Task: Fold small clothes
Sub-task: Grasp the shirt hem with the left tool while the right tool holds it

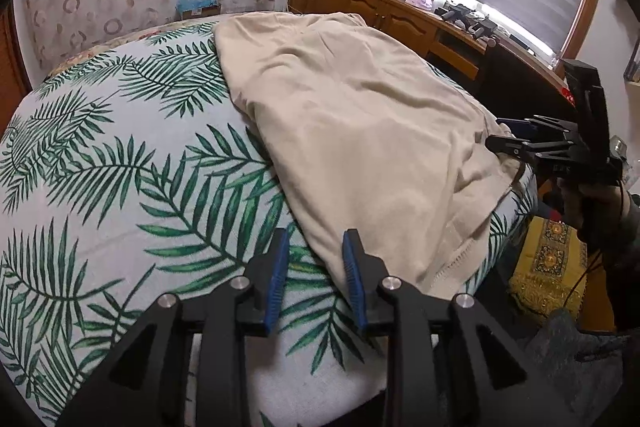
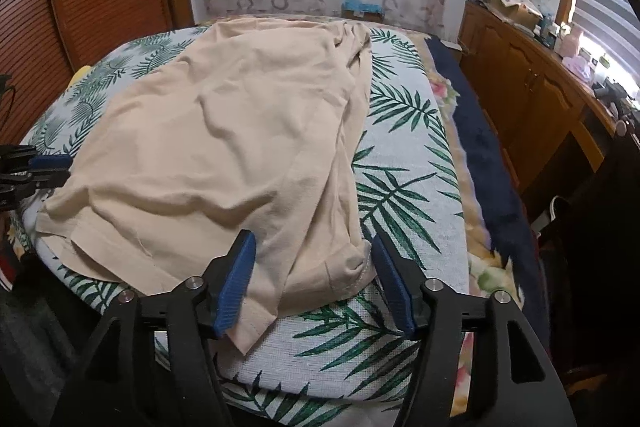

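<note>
While the beige garment (image 2: 224, 147) is spread over the leaf-print cushion (image 2: 404, 195), its near hem corner is straddled by the right gripper (image 2: 312, 279), whose jaws stand wide with nothing clamped. The left gripper (image 1: 316, 279) is held part-open and empty, the garment's edge just beside its right pad. If only the top layer is pinched, the fold could be skewed or the cloth dragged off the cushion.
</note>
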`<state>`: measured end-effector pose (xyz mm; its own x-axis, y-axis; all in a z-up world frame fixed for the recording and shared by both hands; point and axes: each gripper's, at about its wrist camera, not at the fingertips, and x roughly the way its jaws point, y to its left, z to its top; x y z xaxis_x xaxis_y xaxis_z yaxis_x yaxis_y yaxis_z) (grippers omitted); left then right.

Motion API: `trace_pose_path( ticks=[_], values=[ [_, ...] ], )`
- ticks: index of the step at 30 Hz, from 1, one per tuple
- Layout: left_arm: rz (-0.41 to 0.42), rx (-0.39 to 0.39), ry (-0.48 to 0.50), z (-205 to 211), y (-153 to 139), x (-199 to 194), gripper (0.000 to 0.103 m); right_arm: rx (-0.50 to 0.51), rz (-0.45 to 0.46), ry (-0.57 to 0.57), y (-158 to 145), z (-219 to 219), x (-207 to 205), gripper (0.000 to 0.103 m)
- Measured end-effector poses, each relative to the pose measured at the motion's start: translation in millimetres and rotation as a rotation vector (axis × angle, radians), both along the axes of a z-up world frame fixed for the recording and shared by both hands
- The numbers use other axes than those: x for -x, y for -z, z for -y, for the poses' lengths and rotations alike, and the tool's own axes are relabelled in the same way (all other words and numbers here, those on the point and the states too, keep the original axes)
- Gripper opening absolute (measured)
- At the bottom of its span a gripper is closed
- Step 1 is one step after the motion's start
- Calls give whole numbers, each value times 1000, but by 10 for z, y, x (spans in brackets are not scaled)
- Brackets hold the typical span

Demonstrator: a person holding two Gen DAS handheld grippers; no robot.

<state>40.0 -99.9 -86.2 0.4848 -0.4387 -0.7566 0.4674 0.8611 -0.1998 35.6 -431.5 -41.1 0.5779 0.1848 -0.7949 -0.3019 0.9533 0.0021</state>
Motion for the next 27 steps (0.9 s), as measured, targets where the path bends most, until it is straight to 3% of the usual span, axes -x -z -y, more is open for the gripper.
trace_pose_path(
  ticks=[9,12,14,20,27],
  values=[
    [-48,52,18,-14,-8,87,27,-50,-18,-15,38,15,46,65],
    [-56,68,36,4,-6,94,27,-63,-21,-32,31,4,72,56],
    [-50,72,49,18,-3,107,27,-73,-27,-43,22,0,80,45],
    [-36,96,81,28,-6,103,4,-128,-42,-98,10,-46,107,15],
    [104,172,49,-25,-385,124,0,-198,25,-76,-129,-30,150,9]
  ],
)
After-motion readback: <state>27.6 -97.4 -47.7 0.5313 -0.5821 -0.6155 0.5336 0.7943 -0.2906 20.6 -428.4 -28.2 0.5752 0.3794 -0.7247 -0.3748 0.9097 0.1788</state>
